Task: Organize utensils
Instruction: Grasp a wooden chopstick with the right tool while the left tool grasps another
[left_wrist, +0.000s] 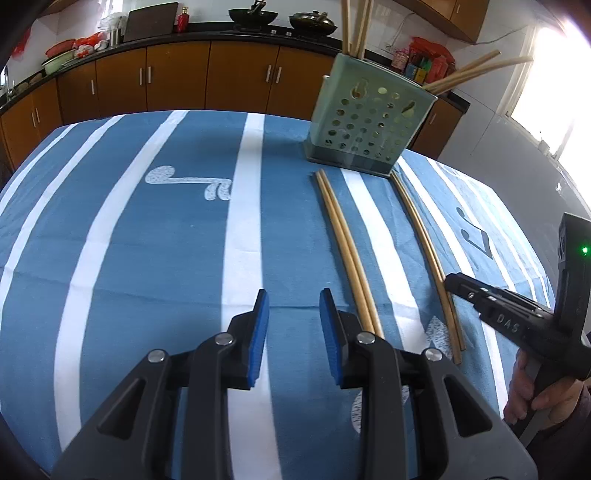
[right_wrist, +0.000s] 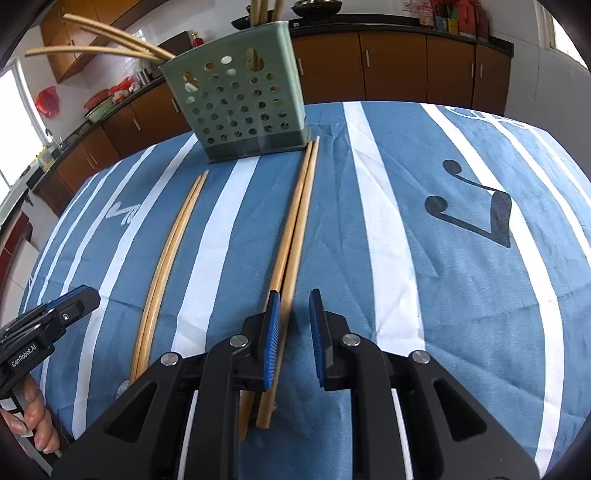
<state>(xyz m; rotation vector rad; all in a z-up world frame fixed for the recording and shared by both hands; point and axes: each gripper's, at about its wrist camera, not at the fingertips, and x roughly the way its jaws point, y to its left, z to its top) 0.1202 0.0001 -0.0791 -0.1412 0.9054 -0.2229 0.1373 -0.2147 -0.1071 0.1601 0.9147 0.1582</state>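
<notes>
A green perforated utensil holder stands on the blue striped tablecloth and holds several chopsticks; it also shows in the right wrist view. Two pairs of bamboo chopsticks lie on the cloth in front of it. My left gripper is open and empty, just left of the left pair. My right gripper is open, low over the right pair, with one chopstick between its jaws. The right pair and the right gripper show in the left wrist view, the left pair and left gripper in the right wrist view.
The table is covered by a blue cloth with white stripes and music notes. Brown kitchen cabinets and a dark counter with pans run behind the table. A bright window is at the right.
</notes>
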